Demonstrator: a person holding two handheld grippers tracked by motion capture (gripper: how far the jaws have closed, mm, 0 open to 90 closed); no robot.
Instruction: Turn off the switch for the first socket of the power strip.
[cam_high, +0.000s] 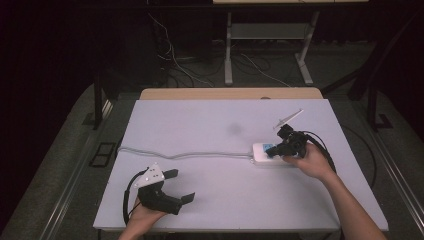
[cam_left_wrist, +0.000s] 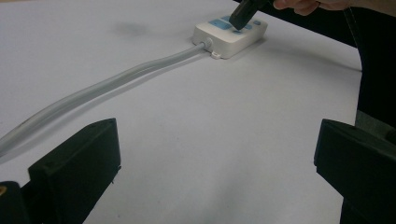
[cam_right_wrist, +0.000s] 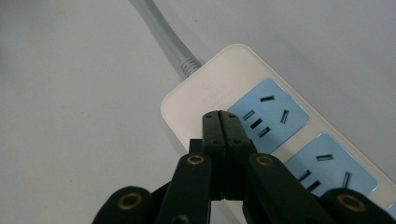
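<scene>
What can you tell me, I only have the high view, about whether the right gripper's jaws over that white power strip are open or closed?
Observer: Closed. In the right gripper view the right gripper has its two black jaws pressed together, nothing between them.
Operator: Where is its tip?
Observer: At the cable end of the white plastic power strip, beside the first pale blue socket panel.
Operator: And the left gripper?
Observer: The left gripper is open, jaws wide apart over the bare white tabletop.
</scene>
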